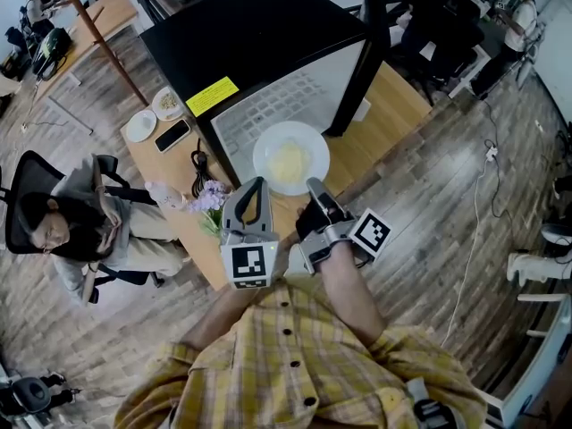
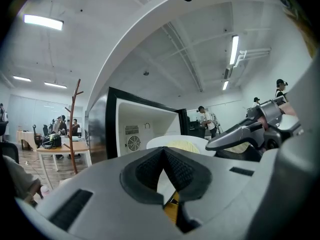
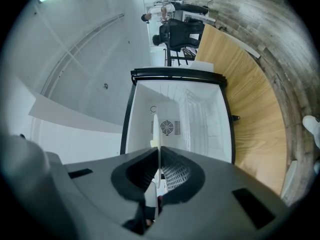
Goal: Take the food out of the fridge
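A white plate (image 1: 308,141) of pale yellow food (image 1: 290,161) hangs in front of the open black fridge (image 1: 250,25), just outside its white inside (image 1: 268,105). My right gripper (image 1: 315,186) is shut on the plate's near rim. In the right gripper view the plate (image 3: 157,134) shows edge-on between the pads, with the fridge's inside (image 3: 190,114) beyond. My left gripper (image 1: 257,184) sits level beside the plate's near left edge, jaws shut on nothing. Its own view shows the plate (image 2: 172,143) ahead and the right gripper (image 2: 235,136) to the right.
The fridge stands on a wooden table (image 1: 393,105), its door (image 1: 371,52) swung open to the right. On the table's left end are two small dishes (image 1: 140,125), a phone (image 1: 172,135) and flowers (image 1: 210,197). A person (image 1: 80,231) sits on a chair at the left.
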The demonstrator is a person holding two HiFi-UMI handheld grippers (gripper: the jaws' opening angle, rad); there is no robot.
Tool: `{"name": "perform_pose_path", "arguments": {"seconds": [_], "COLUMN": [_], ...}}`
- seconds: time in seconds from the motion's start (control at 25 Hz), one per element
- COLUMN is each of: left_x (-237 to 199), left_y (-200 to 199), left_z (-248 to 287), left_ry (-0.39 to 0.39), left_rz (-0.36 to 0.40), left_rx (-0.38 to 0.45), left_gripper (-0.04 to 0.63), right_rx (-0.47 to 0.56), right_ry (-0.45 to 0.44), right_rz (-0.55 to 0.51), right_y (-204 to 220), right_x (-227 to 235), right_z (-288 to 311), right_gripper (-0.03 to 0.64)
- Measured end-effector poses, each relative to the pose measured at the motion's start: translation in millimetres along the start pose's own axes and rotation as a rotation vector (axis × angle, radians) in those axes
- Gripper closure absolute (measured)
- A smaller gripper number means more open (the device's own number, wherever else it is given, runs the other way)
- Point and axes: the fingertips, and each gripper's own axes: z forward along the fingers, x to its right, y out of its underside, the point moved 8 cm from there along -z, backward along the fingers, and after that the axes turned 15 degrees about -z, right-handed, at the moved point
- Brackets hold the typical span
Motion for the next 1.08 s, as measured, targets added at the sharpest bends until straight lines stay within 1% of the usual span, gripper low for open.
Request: {"name": "perform_pose_path", "arguments": {"seconds": [0.24, 0.44, 0.72, 1.08], "left_x": [-7.3, -0.7, 1.6, -1.7], "left_y": [-0.9, -0.8, 2.8, -4.6], "left_z": [-1.5, -10.9, -6.6, -4.6], "left_ry": [0.001, 0.004, 0.010, 0.011], "left_rz": [-0.006, -0.002, -0.003, -0.002], "left_rx": [0.000, 0.006, 0.002, -0.002], "left_gripper": [0.589, 0.589, 0.589, 0.589], "right_rx": [0.003, 0.009, 0.007, -0.001], "right_ry": [0.007, 0.008, 0.010, 0.012], "right_rz": [-0.003, 0.000, 0.003, -0.001], "right_y": [7.3, 10.2, 8.7, 9.5], "right_x": [-0.8, -1.7, 2.7, -5.1], "right_z": [4.3, -7.0, -5.2, 3.0], "right_gripper": [0.597, 0.597, 0.597, 0.597]}}
